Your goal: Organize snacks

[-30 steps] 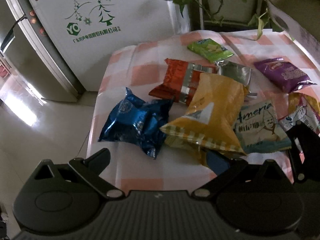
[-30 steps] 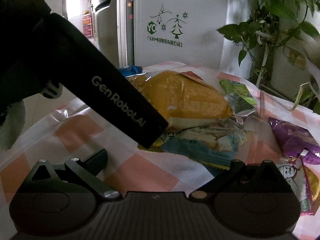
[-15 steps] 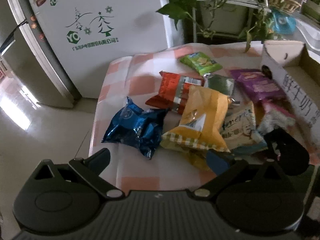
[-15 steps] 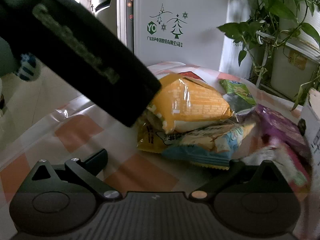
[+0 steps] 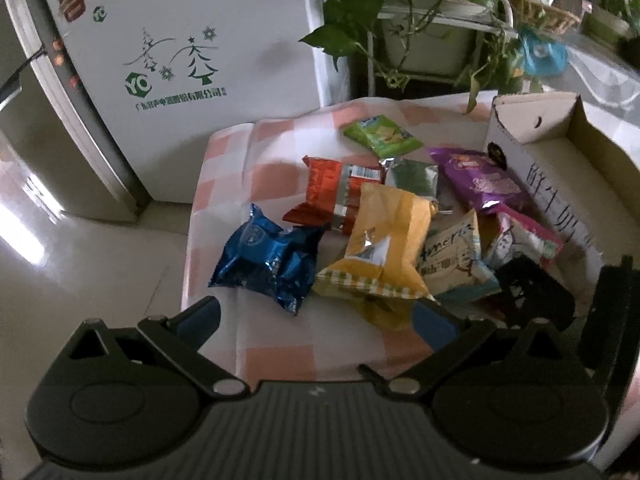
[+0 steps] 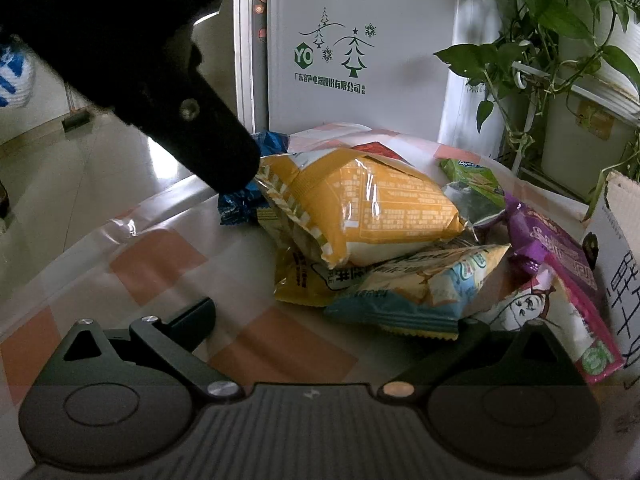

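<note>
1. Left wrist view: the left gripper point(image 5: 316, 316) hangs above the near edge of a table point(image 5: 276, 352) covered in a pink-and-white check cloth. Its two fingers are spread wide and hold nothing.

2. Same view: the snacks lie in a loose pile ahead of the fingers. A crumpled blue bag point(image 5: 268, 260) lies ahead and slightly left, closest to the left finger. A large yellow bag point(image 5: 380, 248) lies ahead and slightly right, its long axis running away from the gripper and leaning right.

3. Same view: beyond them lie an orange-red bag point(image 5: 332, 196), a green packet point(image 5: 382, 135), a purple bag point(image 5: 480, 180) and a pale bag with lettering point(image 5: 452, 256).

4. Same view: an open cardboard box point(image 5: 560, 160) stands at the right edge of the table, touching the pile. The part of its inside that shows holds no snacks; the rest is out of frame.

5. Same view: the dark shape of the right gripper point(image 5: 532, 296) sits low at the right, beside the box.

6. Right wrist view: the right gripper point(image 6: 332, 320) is close to the cloth, fingers spread and empty. The pale bag point(image 6: 416, 288) lies just ahead, long axis crosswise, partly under the yellow bag point(image 6: 360, 208).

7. Same view: the left gripper's dark body point(image 6: 152, 60) hovers at the upper left. The box wall point(image 6: 616, 264) rises at the far right. By my judgement the right gripper is nearer both the pile and the box.
</note>
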Motion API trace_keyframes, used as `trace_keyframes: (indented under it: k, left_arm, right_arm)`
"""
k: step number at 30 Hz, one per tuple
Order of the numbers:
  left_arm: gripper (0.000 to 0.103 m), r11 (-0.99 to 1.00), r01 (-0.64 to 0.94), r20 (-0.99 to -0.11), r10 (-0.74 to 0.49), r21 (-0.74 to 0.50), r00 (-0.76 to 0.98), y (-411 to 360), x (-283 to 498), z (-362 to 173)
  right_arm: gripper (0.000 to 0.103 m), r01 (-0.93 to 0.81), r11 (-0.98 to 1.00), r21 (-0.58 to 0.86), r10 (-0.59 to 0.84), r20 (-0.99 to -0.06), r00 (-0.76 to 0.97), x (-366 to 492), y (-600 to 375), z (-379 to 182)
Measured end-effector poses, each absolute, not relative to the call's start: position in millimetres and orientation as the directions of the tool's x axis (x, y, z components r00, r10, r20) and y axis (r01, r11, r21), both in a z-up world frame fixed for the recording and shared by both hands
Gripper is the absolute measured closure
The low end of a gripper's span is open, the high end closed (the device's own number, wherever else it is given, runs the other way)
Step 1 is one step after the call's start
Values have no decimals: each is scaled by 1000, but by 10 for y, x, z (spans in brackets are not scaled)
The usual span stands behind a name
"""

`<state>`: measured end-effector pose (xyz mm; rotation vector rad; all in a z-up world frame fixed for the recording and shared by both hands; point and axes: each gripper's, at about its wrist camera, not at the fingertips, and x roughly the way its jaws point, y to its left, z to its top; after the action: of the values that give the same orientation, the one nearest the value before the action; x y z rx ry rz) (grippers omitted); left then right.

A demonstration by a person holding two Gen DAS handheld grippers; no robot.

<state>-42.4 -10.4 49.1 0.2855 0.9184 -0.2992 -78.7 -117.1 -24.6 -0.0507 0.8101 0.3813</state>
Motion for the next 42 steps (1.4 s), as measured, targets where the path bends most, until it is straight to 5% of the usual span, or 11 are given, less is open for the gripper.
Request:
trace_keyframes:
  k: [29, 42]
  left_arm:
    - [1, 941, 330, -776, -150, 78, 613, -85, -424, 639]
    - [1, 952, 284, -760, -100, 114, 642, 13, -402, 703]
  right_arm:
    - [0, -309, 946, 99, 281, -724, 630, -836, -1133, -231]
    - [0, -148, 983, 107, 162, -886, 434, -842, -1058, 127]
